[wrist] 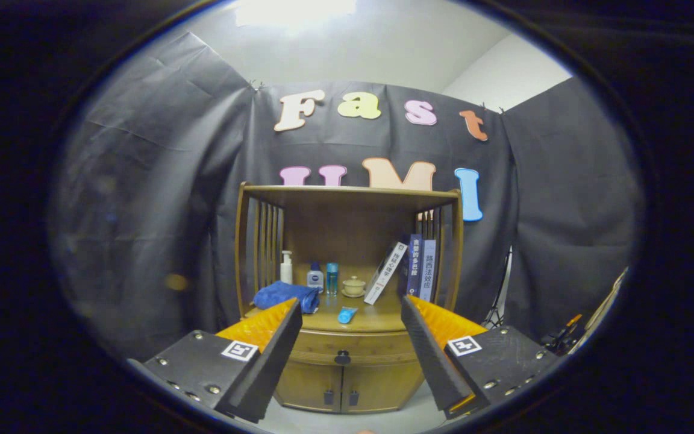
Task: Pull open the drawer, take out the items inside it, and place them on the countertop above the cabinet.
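The gripper (350, 319) hangs wide open with nothing between its 2 fingers, facing a wooden cabinet (347, 374) whose drawer (347, 348) sits closed beyond them.

Gripper (350, 310) fingers spread wide, nothing between them, well short of the wooden cabinet (347, 374). Cabinet drawer (347, 348) is closed w/ dark knob (342, 358) at front, two small doors below it. On countertop (377, 322) above drawer: blue cloth (285, 296) at left, small blue tube (347, 314) near front, bottles, lidded cup, books (410, 268) at right.
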The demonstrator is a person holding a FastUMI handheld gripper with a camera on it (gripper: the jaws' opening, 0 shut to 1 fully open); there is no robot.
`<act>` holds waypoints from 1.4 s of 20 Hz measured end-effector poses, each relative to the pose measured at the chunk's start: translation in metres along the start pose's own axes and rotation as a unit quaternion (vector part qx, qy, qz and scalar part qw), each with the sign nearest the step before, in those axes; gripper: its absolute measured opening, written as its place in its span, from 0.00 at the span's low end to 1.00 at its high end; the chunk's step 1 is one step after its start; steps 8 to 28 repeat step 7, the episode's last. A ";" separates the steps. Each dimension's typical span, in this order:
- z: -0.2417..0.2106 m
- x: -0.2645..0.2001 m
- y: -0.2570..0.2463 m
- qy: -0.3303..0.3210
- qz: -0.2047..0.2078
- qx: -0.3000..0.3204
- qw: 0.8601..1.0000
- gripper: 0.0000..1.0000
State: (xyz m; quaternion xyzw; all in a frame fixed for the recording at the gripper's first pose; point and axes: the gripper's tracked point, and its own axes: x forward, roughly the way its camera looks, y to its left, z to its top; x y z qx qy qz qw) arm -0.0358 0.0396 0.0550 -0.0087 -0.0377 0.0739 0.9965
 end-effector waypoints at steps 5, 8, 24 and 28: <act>-0.004 -0.002 0.003 0.002 0.004 -0.005 1.000 0.99; -0.006 -0.003 0.003 0.004 0.003 -0.002 1.000 0.99; -0.006 -0.003 0.003 0.004 0.003 -0.002 1.000 0.99; -0.006 -0.003 0.003 0.004 0.003 -0.002 1.000 0.99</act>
